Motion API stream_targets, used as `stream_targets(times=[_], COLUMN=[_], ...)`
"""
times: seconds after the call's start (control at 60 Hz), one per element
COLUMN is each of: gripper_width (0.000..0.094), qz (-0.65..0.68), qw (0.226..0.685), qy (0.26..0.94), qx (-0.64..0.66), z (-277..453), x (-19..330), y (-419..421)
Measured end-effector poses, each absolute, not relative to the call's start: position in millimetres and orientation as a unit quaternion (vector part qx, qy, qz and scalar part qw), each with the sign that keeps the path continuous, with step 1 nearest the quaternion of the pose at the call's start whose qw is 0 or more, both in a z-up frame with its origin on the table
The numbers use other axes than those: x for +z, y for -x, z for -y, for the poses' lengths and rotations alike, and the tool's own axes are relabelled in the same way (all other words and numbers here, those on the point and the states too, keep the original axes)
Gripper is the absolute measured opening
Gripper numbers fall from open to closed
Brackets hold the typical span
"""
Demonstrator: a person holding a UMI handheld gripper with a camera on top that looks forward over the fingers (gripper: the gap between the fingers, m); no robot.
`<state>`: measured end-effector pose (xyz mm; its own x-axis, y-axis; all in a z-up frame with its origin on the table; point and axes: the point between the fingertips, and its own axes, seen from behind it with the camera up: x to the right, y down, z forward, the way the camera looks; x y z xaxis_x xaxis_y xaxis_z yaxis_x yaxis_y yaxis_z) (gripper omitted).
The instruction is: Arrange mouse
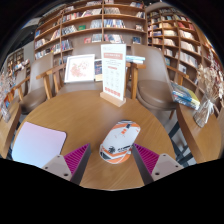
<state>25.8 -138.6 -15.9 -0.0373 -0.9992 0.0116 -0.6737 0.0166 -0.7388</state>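
Observation:
A white, grey and orange computer mouse lies on the round wooden table, its near end between my two fingertips with a gap at either side. My gripper is open, and its magenta pads flank the mouse's rear end. The mouse rests on the table by itself. A white mouse pad lies to the left of the mouse and of my left finger.
An upright sign stand and a propped card stand at the table's far side. Wooden chairs surround the table. Bookshelves line the room behind.

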Motion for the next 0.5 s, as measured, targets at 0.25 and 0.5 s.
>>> stream_targets(times=[0.25, 0.5], gripper_width=[0.085, 0.084], qz=[-0.648, -0.623], qw=[0.275, 0.283], qy=[0.651, 0.676], qx=[-0.284, -0.273], z=[135, 122], x=[-16, -17], y=[-60, -83])
